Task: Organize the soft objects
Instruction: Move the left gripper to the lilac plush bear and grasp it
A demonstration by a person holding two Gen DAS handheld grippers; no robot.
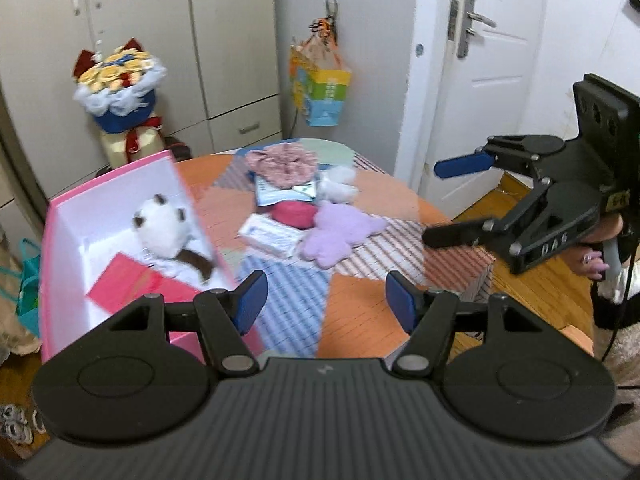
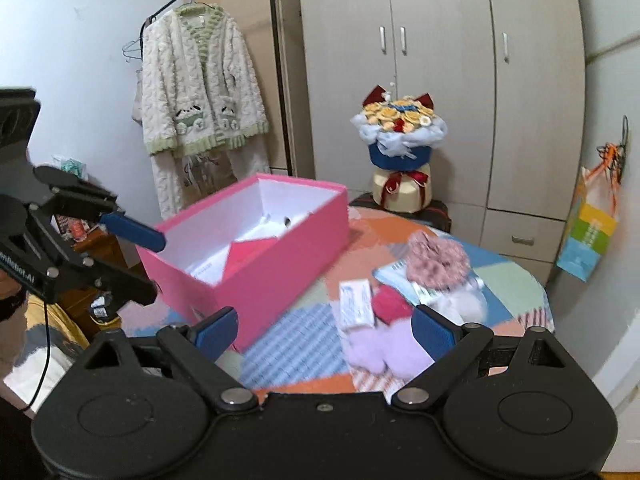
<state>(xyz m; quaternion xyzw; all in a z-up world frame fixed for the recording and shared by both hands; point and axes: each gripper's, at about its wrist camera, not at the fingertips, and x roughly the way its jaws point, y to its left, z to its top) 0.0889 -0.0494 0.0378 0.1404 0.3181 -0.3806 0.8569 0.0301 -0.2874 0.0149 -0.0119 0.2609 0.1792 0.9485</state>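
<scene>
A pink box (image 1: 120, 312) (image 2: 280, 248) stands open on the left of the round table; a white plush with brown paws (image 1: 168, 232) and a red card (image 1: 128, 284) lie in it. Mid-table lie a purple plush (image 1: 340, 232) (image 2: 384, 348), a red soft pouch (image 1: 294, 214) (image 2: 394, 304), a pink scrunchie-like fabric (image 1: 280, 164) (image 2: 438, 262) and a white fluffy piece (image 1: 340, 186) (image 2: 466, 300). My left gripper (image 1: 326, 306) (image 2: 146, 264) is open and empty over the near table. My right gripper (image 2: 326, 330) (image 1: 436, 202) is open and empty, short of the purple plush.
A white carton (image 1: 270, 234) (image 2: 354, 302) and a booklet (image 1: 276, 192) lie among the soft things. A flower bouquet (image 1: 120, 84) (image 2: 400, 136) stands behind the table by the wardrobe. A paper bag (image 1: 320, 88) hangs on the wall; a door (image 1: 480, 80) stands at right.
</scene>
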